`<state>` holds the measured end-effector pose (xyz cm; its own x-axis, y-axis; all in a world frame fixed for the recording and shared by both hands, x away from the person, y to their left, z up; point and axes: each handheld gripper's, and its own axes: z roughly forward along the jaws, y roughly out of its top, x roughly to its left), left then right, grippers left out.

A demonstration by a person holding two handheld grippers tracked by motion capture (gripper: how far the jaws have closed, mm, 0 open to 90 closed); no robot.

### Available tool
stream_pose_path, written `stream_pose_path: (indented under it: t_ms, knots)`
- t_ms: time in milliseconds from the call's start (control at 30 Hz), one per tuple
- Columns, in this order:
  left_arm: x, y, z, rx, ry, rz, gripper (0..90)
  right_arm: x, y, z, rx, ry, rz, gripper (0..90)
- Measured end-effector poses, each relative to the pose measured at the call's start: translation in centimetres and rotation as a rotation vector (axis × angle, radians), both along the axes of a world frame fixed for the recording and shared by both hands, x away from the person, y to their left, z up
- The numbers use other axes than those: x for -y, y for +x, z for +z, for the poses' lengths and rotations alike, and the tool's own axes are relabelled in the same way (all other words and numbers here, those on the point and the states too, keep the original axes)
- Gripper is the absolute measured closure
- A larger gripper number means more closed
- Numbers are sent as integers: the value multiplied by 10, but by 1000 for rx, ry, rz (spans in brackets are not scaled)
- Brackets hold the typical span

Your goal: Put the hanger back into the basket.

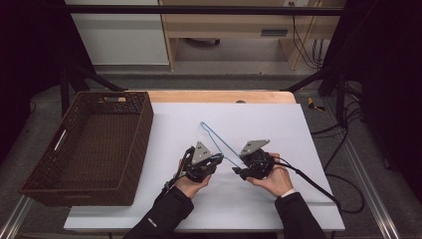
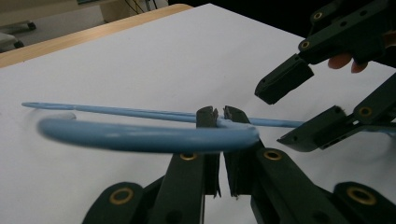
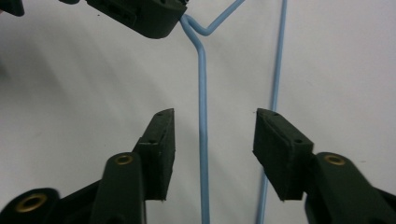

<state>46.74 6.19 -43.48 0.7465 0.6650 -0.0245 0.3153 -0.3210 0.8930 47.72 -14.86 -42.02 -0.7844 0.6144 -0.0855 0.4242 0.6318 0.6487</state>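
Note:
A light-blue wire hanger (image 1: 215, 138) lies low over the white sheet (image 1: 259, 124), between my two grippers. My left gripper (image 1: 218, 159) is shut on the hanger's twisted neck (image 2: 219, 122), and the curved hook (image 2: 140, 138) sweeps across in front of its jaws. In the right gripper view, my right gripper (image 3: 212, 144) is open, with one straight hanger wire (image 3: 202, 116) running between its jaws without touching either pad. A second hanger wire (image 3: 276, 79) passes just outside its right-hand jaw. The right gripper (image 2: 299, 105) stands open just beyond the left gripper's tips.
A dark brown wicker basket (image 1: 130, 149) stands at the table's left, with nothing visible inside it. The white sheet covers most of the wooden table (image 1: 219, 96). Black frame bars and cables surround the table.

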Motion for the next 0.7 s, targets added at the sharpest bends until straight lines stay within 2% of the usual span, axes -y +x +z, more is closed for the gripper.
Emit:
stream_pose_path:
  t_ms: [167,267,333,367,400,467,533,567,700]
  knots:
    - [1,-1,0,1,3,1,848,-6,1,-4,-5,-9,0,563]
    - [1,-1,1,2,7,-1,848,-9,2,-8,-9,-48,3,652]
    - [2,-1,1,2,8,-1,848,-10,2,-8,-10,-50,3,672]
    - [2,-2,1,2,8,-1,848,-11,2,-9,-4,-54,3,722]
    - [2,-2,1,2,7,0,848,-11,2,-9,-4,-54,3,722]
    - [3,-2,1,0,5,3,848,-11,2,-8,2,-63,-7,792]
    - [3,-2,1,1,6,3,848,-11,2,-8,2,-58,-2,808]
    - [3,-2,1,1,5,3,848,-12,1,-7,-3,-54,-7,847]
    - [3,-2,1,3,5,2,848,-12,2,-7,-5,-60,4,864]
